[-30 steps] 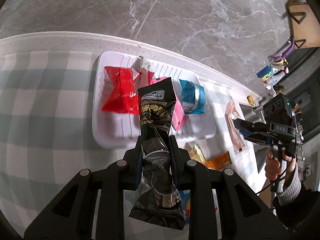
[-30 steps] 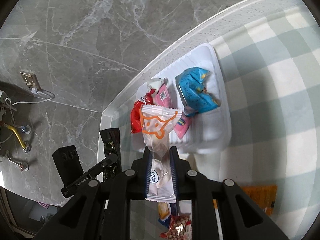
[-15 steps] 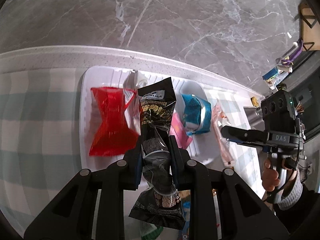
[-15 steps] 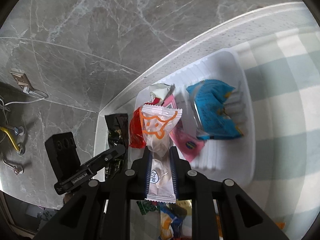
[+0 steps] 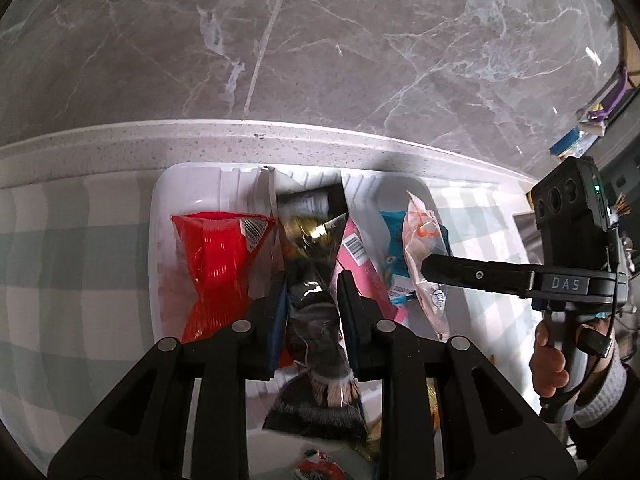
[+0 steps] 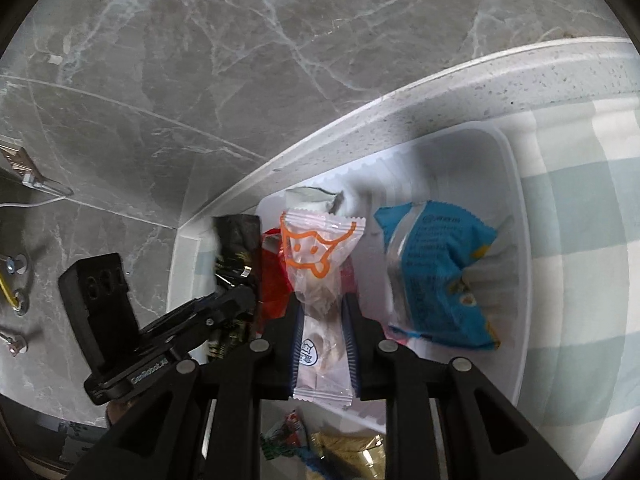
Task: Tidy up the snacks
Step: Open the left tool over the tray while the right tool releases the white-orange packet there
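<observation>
My left gripper holds a black snack packet over the white tray. Its jaws are opening, and the packet between them is blurred and leans forward into the tray. A red packet lies left of it and a pink one right of it. My right gripper holds a clear packet with an orange cat drawing over the same tray. Its jaws are opening too, with the packet still between the pads. A blue packet lies to its right.
The tray sits against a speckled white counter rim below a grey marble wall. A green-and-white checked cloth covers the table. Several loose snacks lie near the tray's front edge. A hand grips the right gripper's handle.
Both grippers have moved forward over the tray, which looks larger and closer. The black packet's top has tipped down towards the tray. The clear packet now hangs over the tray's middle.
</observation>
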The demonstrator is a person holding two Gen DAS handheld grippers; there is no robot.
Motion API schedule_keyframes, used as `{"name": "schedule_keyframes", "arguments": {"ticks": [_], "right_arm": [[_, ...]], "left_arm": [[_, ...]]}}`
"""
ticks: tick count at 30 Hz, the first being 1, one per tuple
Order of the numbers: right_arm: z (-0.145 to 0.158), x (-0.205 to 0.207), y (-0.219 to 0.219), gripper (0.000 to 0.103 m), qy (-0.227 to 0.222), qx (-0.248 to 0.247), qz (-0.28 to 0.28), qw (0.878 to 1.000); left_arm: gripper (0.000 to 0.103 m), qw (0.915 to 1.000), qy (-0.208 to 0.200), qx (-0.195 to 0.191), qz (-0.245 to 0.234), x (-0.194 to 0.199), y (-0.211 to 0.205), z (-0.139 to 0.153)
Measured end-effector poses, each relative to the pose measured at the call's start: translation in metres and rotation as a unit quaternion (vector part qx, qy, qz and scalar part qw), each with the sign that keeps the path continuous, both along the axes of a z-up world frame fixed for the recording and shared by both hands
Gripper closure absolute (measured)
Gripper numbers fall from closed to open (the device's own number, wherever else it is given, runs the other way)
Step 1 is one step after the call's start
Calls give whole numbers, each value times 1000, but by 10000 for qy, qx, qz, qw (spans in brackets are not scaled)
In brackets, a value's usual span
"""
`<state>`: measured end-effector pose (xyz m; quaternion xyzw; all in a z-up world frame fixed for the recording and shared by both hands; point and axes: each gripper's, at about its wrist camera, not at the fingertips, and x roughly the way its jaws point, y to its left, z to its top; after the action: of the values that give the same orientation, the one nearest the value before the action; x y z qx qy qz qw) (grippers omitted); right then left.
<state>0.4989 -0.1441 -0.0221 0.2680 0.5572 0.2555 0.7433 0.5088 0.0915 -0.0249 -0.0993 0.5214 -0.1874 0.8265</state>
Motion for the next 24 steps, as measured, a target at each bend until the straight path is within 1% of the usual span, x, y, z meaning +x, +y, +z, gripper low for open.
{"name": "schedule_keyframes", "arguments": {"ticks": [2, 3, 4, 6, 7, 9, 13, 16, 24], "right_arm": [[-2, 0, -1, 80, -32, -106, -18, 9999], [-2, 0, -2, 80, -40, -135, -30, 9999], [-2, -1, -3, 79, -49, -150, -31, 9999], [-1, -3, -5, 77, -96, -176, -27, 9998], [1, -4, -5, 71, -132, -194, -43, 9997], [5, -7, -8, 67, -219, -240, -75, 9994], [16, -17, -13, 67, -360, -245, -121, 9990], [25, -29, -14, 66, -489, -277, -55, 9984], [39, -73, -13, 65, -673, -406, 86, 9969]], "left_arm": [[73, 9999, -63, 81, -10, 1, -4, 1], [66, 9998, -131, 135, -23, 1, -5, 3], [57, 9997, -179, 175, -32, 0, -6, 5], [56, 9993, -286, 230, -52, -2, -9, 8], [56, 9993, -314, 215, -60, -3, -9, 10], [56, 9991, -354, 222, -40, -6, -10, 14], [56, 9984, -504, 235, -77, -21, -7, 24], [56, 9982, -554, 207, -74, -35, -1, 31], [56, 9979, -626, 149, -78, -79, 12, 41]]}}
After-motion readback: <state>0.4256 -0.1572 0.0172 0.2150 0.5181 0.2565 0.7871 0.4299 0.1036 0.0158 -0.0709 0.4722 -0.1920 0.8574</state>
